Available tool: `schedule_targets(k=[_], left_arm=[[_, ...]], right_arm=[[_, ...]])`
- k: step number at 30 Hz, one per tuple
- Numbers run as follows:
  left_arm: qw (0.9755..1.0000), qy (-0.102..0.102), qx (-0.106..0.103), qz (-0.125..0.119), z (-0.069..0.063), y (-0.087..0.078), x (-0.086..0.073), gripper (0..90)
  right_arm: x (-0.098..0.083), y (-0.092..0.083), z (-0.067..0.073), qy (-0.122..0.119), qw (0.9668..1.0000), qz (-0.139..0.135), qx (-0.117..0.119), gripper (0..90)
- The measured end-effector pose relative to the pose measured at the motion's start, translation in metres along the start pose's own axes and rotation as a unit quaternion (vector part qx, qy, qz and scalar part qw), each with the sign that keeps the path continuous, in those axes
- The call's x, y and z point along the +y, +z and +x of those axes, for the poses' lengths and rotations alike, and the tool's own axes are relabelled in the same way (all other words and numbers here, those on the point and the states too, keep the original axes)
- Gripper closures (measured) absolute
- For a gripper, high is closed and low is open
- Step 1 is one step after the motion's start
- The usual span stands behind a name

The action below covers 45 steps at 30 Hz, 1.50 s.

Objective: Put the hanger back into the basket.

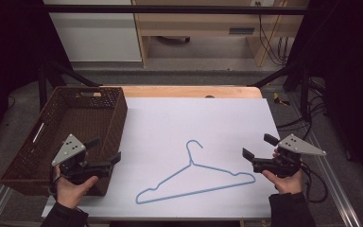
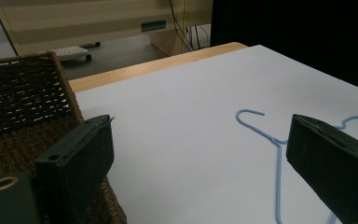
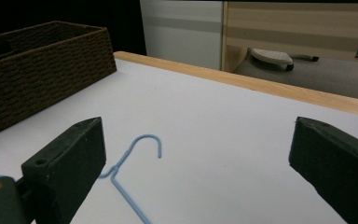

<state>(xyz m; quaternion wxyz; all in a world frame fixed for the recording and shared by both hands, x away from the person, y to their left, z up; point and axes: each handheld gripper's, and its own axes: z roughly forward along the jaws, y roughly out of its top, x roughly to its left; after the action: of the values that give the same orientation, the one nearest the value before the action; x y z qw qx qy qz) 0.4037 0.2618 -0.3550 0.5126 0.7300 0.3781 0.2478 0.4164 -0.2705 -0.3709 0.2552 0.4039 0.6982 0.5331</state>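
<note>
Hanger (image 1: 196, 176), thin blue wire, is lying flat on the white table (image 1: 208, 118), hook pointing away from the person. Left of the hanger a brown wicker basket (image 1: 108, 118) is sitting. The left gripper (image 1: 105, 150) is hovering by the basket, jaws spread, gripping nothing; the right gripper (image 1: 260, 146) is hovering just right of the hanger, likewise spread.

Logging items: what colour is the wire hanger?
Light blue; the hanger shows best in the high view.
</note>
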Motion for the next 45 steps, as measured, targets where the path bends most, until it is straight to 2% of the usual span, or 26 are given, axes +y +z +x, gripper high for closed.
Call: schedule_targets(k=[10,22,28,32,41,42,43,45], left_arm=[[0.9996,0.017,-0.019,0.014,-0.018,0.014,0.003,7.8],[0.9967,0.036,-0.045,0.057,-0.042,0.039,-0.004,8.7],[0.9930,0.053,-0.059,0.088,-0.055,0.053,-0.005,9.8],[0.9907,0.056,-0.067,0.104,-0.061,0.065,-0.005,10.9],[0.9831,0.068,-0.087,0.145,-0.075,0.094,-0.004,12.2],[0.9831,0.068,-0.087,0.145,-0.075,0.094,-0.004,12.3],[0.9812,0.074,-0.091,0.153,-0.078,0.100,-0.005,12.3],[0.9790,0.077,-0.094,0.163,-0.082,0.106,-0.007,12.4]], right_arm=[[0.000,0.003,0.003,0.000,1.0000,0.009,0.000,4.5],[0.000,0.003,0.003,0.004,1.0000,0.008,0.000,4.5],[-0.001,0.006,0.004,0.000,0.9999,0.013,0.002,4.5],[-0.001,0.007,0.005,0.002,0.9999,0.013,0.004,4.5],[-0.002,0.008,0.005,0.004,0.9999,0.015,0.005,4.4],[-0.002,0.007,0.005,0.004,0.9999,0.015,0.005,4.4],[-0.002,0.007,0.005,0.005,0.9999,0.015,0.006,4.4],[-0.002,0.008,0.005,0.005,0.9999,0.014,0.006,4.4]])
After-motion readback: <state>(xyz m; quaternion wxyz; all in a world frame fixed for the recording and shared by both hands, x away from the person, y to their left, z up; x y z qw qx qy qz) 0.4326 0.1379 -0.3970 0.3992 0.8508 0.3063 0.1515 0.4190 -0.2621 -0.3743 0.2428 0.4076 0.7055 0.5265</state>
